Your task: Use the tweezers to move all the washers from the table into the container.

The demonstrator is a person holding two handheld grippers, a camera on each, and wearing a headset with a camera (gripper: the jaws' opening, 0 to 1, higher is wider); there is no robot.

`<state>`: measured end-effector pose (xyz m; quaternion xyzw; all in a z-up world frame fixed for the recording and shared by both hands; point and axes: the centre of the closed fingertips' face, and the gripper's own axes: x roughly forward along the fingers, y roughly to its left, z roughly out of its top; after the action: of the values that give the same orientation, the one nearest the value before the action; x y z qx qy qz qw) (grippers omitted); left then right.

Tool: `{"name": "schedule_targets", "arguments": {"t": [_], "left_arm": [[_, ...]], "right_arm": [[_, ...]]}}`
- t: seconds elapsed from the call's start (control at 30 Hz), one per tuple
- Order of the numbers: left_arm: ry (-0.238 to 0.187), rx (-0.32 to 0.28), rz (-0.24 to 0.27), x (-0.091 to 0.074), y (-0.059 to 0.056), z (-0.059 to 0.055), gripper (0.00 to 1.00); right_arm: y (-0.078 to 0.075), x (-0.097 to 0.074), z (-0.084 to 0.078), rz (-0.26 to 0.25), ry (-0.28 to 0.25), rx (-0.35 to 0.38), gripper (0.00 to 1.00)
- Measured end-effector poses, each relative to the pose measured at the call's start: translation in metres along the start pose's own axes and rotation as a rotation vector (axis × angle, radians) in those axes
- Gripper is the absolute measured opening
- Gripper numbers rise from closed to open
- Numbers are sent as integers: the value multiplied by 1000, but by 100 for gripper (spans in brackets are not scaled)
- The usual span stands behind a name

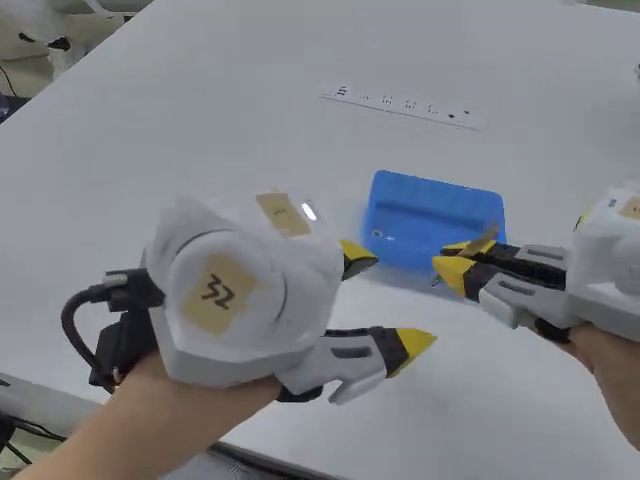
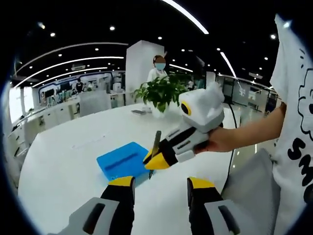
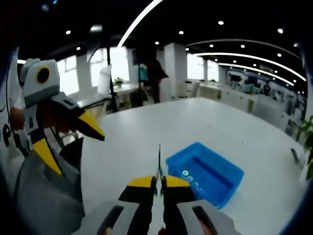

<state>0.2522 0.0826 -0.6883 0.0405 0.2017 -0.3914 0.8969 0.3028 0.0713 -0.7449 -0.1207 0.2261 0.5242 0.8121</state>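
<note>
**Right gripper clamps the tweezers beside the blue container; left gripper hangs open**

The right gripper (image 3: 159, 183) has its yellow-tipped jaws pressed together on the tweezers (image 3: 159, 161), which rise as a thin dark sliver from between them. In the right gripper view the tweezers point over the white table (image 3: 146, 129), just left of the blue container (image 3: 221, 158). Whether anything sits between their tips is too small to tell.

Several washers (image 3: 188, 174) lie as small pale rings on the container's floor, near its left corner in that view.

In the head view the right gripper (image 1: 452, 264) comes in from the right. Its tips are over the container's (image 1: 432, 190) near right part, and the tweezers (image 1: 482, 240) show there as a blurred tan streak. The left gripper (image 1: 386, 302) is low in the foreground, held off the table (image 1: 200, 120) with its jaws wide apart and nothing between them. It is near the container's left side but not touching it. A white power strip (image 1: 402, 104) lies farther back on the table.

The left gripper view looks past its own parted jaws (image 2: 161, 183) at the container (image 2: 116, 159) and at the right gripper (image 2: 155, 160). A hand (image 2: 221, 142) carries that gripper, with the tweezers (image 2: 157, 139) standing up from its tips. A potted plant (image 2: 161, 93) stands at the table's far edge
</note>
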Motion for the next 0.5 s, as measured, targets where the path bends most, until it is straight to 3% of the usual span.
{"name": "schedule_targets", "arguments": {"t": [0.17,0.3,0.5], "left_arm": [[-18,35,-44,1,-4,8,25],[-12,77,-137,2,-20,9,20],[15,232,-184,2,-34,1,9]], "right_arm": [[35,-10,-5,97,22,-29,3],[53,-13,-15,158,70,-119,3],[73,-13,-22,210,96,-191,3]]}}
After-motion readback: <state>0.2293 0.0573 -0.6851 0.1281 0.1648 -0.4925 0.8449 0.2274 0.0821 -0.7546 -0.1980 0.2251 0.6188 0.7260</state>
